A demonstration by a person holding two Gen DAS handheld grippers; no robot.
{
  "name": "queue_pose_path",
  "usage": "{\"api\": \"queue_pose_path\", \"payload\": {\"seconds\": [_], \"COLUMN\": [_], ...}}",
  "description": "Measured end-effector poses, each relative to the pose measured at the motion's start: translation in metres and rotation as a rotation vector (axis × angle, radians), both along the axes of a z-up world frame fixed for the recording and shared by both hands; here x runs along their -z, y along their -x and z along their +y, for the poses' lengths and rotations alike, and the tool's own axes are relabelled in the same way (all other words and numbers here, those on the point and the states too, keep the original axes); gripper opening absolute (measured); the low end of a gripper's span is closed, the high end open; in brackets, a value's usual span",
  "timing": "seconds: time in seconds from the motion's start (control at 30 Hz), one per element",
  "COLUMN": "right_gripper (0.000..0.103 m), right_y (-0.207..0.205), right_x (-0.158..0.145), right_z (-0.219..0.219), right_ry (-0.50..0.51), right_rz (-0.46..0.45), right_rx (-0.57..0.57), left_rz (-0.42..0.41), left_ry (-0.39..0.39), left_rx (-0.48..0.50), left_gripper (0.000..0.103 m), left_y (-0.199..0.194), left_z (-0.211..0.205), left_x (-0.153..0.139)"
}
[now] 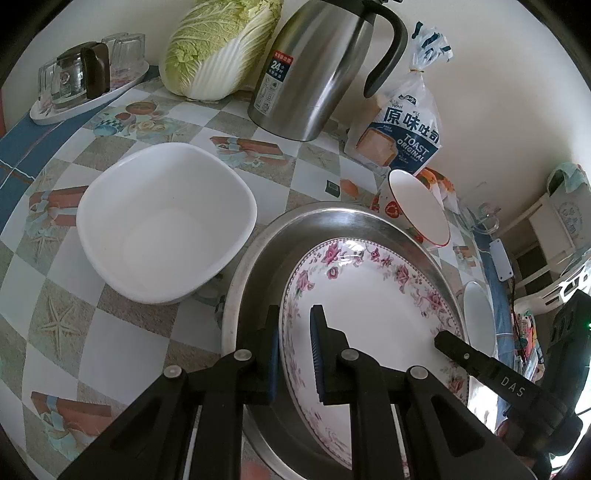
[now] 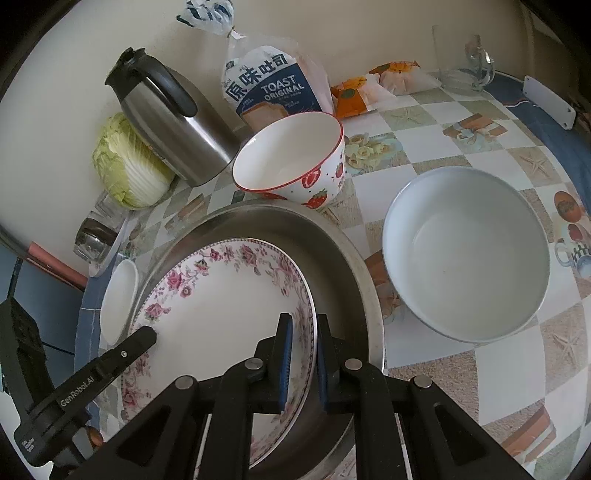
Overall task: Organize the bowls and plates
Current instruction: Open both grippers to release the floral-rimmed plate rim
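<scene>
Floral plate [image 1: 373,314] sits tilted inside steel basin [image 1: 258,258]; left gripper [image 1: 295,350] and right gripper [image 2: 303,354] each straddle opposite rims, pads either side, contact unclear. White square bowl [image 1: 166,221] just left of basin, strawberry bowl [image 2: 291,158] behind it, round white bowl [image 2: 467,251] to the right, thermos jug [image 1: 317,70] near wall

Plain cream wall [image 2: 369,33] behind the table. Tablecloth [image 1: 155,325] checkered white and beige with starfish and gift-box prints, blue border [image 1: 14,177] at the edge. White furniture [image 1: 554,229] off to the side in left wrist view, partly hidden. Soft even daylight, faint shadows under the dishes.
</scene>
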State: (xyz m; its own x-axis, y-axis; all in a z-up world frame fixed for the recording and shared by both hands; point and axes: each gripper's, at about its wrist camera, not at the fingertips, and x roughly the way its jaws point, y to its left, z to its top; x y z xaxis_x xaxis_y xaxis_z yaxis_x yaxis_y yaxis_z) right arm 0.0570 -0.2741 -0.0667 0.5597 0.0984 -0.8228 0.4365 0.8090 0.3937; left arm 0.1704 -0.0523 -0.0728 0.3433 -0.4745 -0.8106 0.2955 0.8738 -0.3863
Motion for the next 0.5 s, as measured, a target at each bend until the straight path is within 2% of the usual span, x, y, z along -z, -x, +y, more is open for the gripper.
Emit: {"api": "queue_pose_path", "payload": {"seconds": [0.5], "right_gripper": [0.013], "right_y": [-0.0008], "right_x": [0.0017], "right_z": [0.0001], "right_ry": [0.002], "right_rz": [0.007], "right_rx": [0.010], "left_rz": [-0.003], "left_ry": [-0.022], "left_rx": [0.010], "left_gripper": [0.014], "left_y": [0.0004], "left_z": [-0.0026], "left_x": [0.0023]}}
